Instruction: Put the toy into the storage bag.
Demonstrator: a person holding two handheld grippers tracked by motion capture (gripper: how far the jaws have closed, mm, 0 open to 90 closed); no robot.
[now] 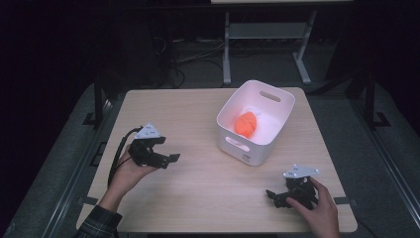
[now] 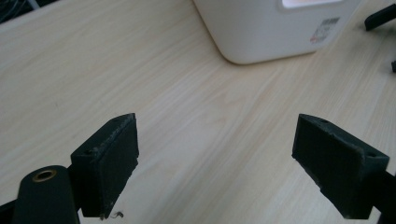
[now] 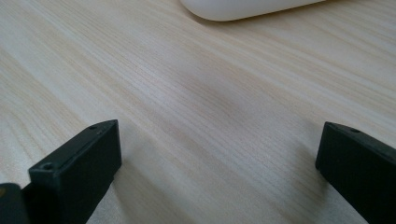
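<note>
A white plastic bin with handle slots stands right of the table's middle, and an orange object lies inside it. My left gripper, held in a hand at the left, is open and empty, its jaws aimed toward the bin. In the left gripper view the gripper has its jaws wide apart over bare wood, with the bin ahead. My right gripper rests low near the front right edge, open and empty. In the right gripper view its jaws are spread just above the wood, below the bin's bottom edge.
The light wooden table has bare surface between the grippers and around the bin. Beyond its far edge are dark floor, cables and a white frame's legs. A black part of the right gripper shows in the left gripper view's top right corner.
</note>
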